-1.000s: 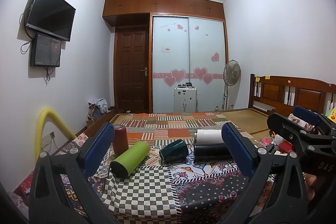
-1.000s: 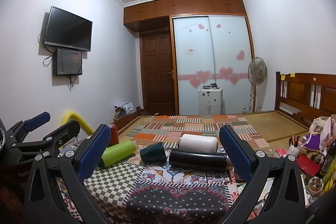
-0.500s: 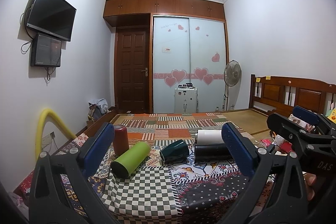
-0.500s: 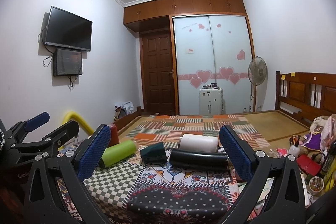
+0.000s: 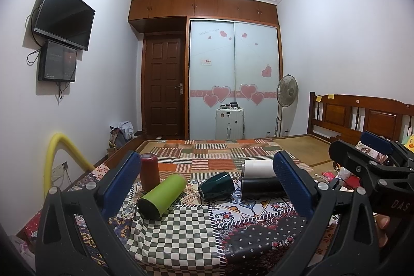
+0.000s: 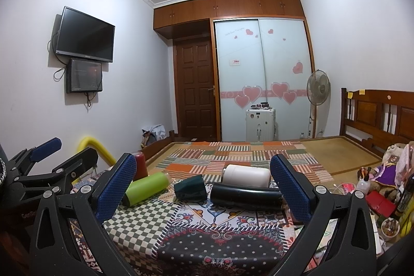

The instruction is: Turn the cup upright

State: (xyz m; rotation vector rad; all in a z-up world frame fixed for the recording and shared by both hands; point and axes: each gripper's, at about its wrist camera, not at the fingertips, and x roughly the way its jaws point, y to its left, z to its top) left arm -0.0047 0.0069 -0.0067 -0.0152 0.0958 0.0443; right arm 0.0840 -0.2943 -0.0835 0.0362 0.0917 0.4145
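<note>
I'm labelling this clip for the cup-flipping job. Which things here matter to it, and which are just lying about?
Job:
- dark green cup, on its side
- left gripper, jaws open
- right gripper, jaws open

Lying about:
- lime green bottle, on its side
- red bottle, upright
- white bottle and black bottle, both lying
- patterned cloth

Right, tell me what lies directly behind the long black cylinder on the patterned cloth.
A white cylinder lies on its side just behind the long black cylinder, parallel to it. Its lower edge is hidden by the black one, so contact can't be confirmed.

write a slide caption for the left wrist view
Open left tongs face a dark green cup lying on its side among tumblers on a patchwork cloth.
</note>
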